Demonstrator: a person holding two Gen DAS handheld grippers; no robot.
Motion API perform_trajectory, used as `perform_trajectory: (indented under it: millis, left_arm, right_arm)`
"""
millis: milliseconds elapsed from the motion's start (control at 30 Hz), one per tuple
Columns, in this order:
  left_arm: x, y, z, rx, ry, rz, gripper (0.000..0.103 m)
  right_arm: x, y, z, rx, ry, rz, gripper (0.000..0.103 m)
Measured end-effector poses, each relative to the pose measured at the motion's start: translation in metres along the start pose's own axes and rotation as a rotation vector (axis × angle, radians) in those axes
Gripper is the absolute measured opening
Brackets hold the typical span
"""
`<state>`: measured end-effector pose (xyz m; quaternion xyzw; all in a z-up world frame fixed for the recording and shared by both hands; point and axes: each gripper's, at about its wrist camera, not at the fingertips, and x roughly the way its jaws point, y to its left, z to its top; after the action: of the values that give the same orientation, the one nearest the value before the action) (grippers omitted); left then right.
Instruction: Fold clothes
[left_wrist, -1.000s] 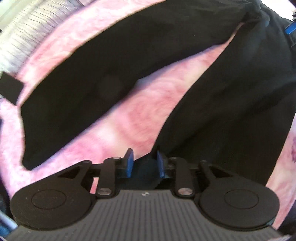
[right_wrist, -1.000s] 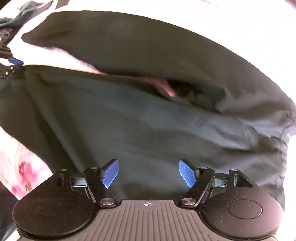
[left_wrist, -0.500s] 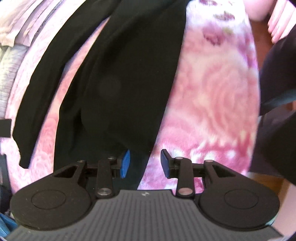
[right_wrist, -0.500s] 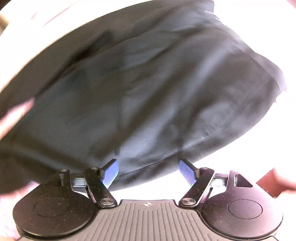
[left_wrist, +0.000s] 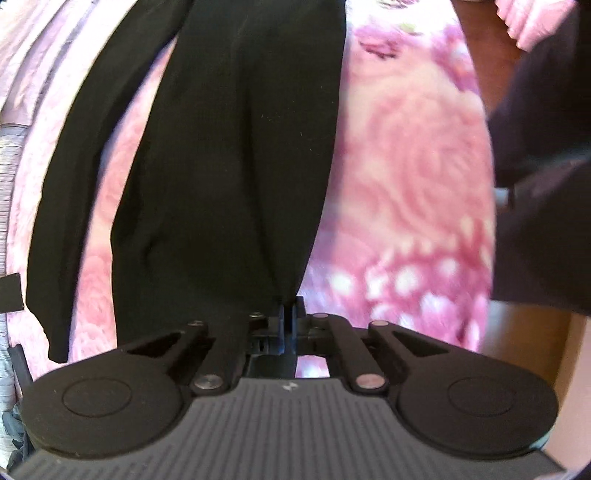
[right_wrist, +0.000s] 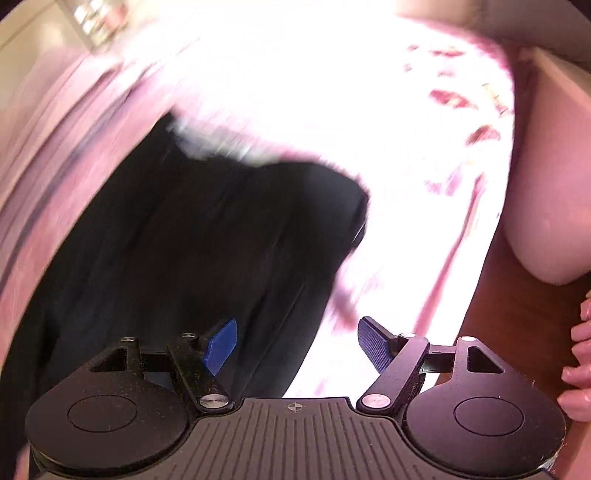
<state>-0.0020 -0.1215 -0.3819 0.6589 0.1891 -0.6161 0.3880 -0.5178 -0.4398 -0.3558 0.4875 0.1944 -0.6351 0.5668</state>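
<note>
A black garment (left_wrist: 229, 155) lies on a pink flowered blanket (left_wrist: 402, 184), stretching away from the camera, with a narrow strip of it (left_wrist: 74, 177) off to the left. My left gripper (left_wrist: 289, 314) is shut on the garment's near right corner, the cloth pinched between the pads. In the right wrist view the same black garment (right_wrist: 192, 251) fills the lower left, blurred. My right gripper (right_wrist: 295, 343) stands open over the garment's right edge, its blue fingers (right_wrist: 373, 343) wide apart and nothing pressed between them.
Striped grey and pale cloth (left_wrist: 11, 155) lies at the left edge. Dark clothing of a person (left_wrist: 543, 184) stands at the right. A brown wooden floor (right_wrist: 517, 314) and a pale rounded object (right_wrist: 554, 206) lie right of the blanket; fingers of a hand (right_wrist: 580, 369) show there.
The left gripper swung to the garment's near right corner and shut on it. The right gripper, still open, swept fast across the garment to its right edge, rolling as it went.
</note>
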Motion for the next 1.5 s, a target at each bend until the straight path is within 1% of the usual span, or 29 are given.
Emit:
perform_trajectory:
  millis: [167, 200, 233, 267, 300, 333, 367, 433, 500, 533, 600, 633, 667, 733, 800, 933, 967, 1000, 1133, 1167, 1267, 1333, 1367, 1400, 1433, 1500]
  left_arm:
    - [0.010, 0.007, 0.019, -0.020, 0.082, -0.011, 0.001]
    - [0.010, 0.010, 0.021, -0.028, 0.091, -0.013, 0.001]
    - [0.008, 0.012, 0.024, -0.037, 0.099, -0.015, 0.001]
    - [0.006, 0.014, 0.026, -0.046, 0.103, -0.018, 0.001]
    - [0.002, 0.015, 0.029, -0.053, 0.097, -0.022, 0.001]
    - [-0.003, 0.016, 0.032, -0.059, 0.087, -0.028, 0.001]
    - [-0.008, 0.015, 0.036, -0.054, 0.080, -0.036, 0.001]
    - [-0.013, 0.011, 0.043, -0.040, 0.072, -0.056, 0.001]
    - [-0.010, 0.007, 0.047, -0.039, 0.085, -0.068, 0.001]
    - [-0.006, 0.006, 0.049, -0.042, 0.095, -0.065, 0.001]
    - [-0.002, 0.006, 0.043, -0.063, 0.111, -0.048, 0.002]
    - [-0.001, 0.008, 0.045, -0.074, 0.114, -0.038, 0.002]
    - [-0.002, 0.006, 0.049, -0.085, 0.113, -0.023, 0.004]
    - [-0.011, 0.000, 0.044, -0.119, 0.106, 0.006, 0.007]
    - [-0.017, -0.013, 0.033, -0.151, 0.102, 0.036, 0.012]
    - [-0.024, -0.029, 0.005, -0.191, 0.111, 0.113, 0.021]
    - [-0.024, -0.031, -0.004, -0.190, 0.113, 0.148, 0.031]
    - [-0.024, -0.033, -0.014, -0.189, 0.115, 0.180, 0.037]
    - [-0.015, -0.036, -0.059, -0.190, 0.160, 0.259, 0.038]
    - [-0.012, -0.036, -0.070, -0.195, 0.166, 0.271, 0.040]
    - [-0.004, -0.036, -0.101, -0.197, 0.163, 0.298, 0.041]
    - [0.007, -0.041, -0.112, -0.142, 0.140, 0.309, 0.040]
    - [0.012, -0.042, -0.116, -0.127, 0.124, 0.291, 0.026]
    - [0.015, -0.040, -0.119, -0.123, 0.116, 0.262, 0.001]
    - [0.016, -0.037, -0.122, -0.122, 0.113, 0.231, 0.001]
    - [0.002, -0.032, -0.129, -0.143, 0.109, 0.196, 0.000]
  right_arm:
    - [0.026, -0.028, 0.027, 0.070, -0.039, 0.066, 0.074]
    - [0.027, -0.033, 0.031, 0.098, -0.040, 0.080, 0.065]
    - [0.028, -0.038, 0.035, 0.126, -0.040, 0.095, 0.034]
    - [0.027, -0.043, 0.039, 0.156, -0.029, 0.109, 0.023]
    - [0.022, -0.046, 0.041, 0.162, -0.022, 0.115, 0.019]
    - [0.013, -0.046, 0.043, 0.130, -0.029, 0.110, 0.016]
    - [0.004, -0.040, 0.047, 0.089, -0.047, 0.102, 0.015]
    - [-0.002, -0.031, 0.063, 0.066, -0.043, 0.114, 0.015]
    - [0.001, -0.028, 0.072, 0.006, -0.010, 0.079, 0.015]
    - [0.008, -0.024, 0.066, -0.017, 0.009, 0.062, 0.015]
    - [0.019, -0.022, 0.061, -0.008, 0.028, 0.034, 0.016]
    - [0.025, -0.023, 0.052, -0.002, 0.026, 0.016, 0.023]
    - [0.024, -0.020, 0.049, -0.009, 0.017, -0.008, 0.042]
    - [0.013, -0.008, 0.048, -0.043, -0.001, -0.046, 0.057]
    - [-0.001, 0.006, 0.040, -0.089, 0.009, -0.043, 0.058]
    - [-0.027, 0.035, 0.000, -0.179, 0.064, -0.004, 0.058]
    - [-0.034, 0.042, -0.010, -0.201, 0.078, 0.006, 0.058]
    - [-0.037, 0.051, -0.024, -0.232, 0.100, 0.023, 0.058]
    - [-0.050, 0.087, -0.086, -0.401, 0.216, 0.111, 0.058]
    - [-0.053, 0.101, -0.104, -0.452, 0.243, 0.139, 0.058]
    - [-0.061, 0.147, -0.162, -0.621, 0.318, 0.230, 0.058]
    - [-0.067, 0.180, -0.194, -0.746, 0.344, 0.295, 0.058]
    - [-0.070, 0.195, -0.209, -0.799, 0.354, 0.323, 0.058]
    - [-0.072, 0.208, -0.222, -0.846, 0.360, 0.343, 0.058]
    - [-0.074, 0.220, -0.233, -0.885, 0.365, 0.356, 0.058]
    - [-0.080, 0.240, -0.249, -0.947, 0.367, 0.374, 0.058]
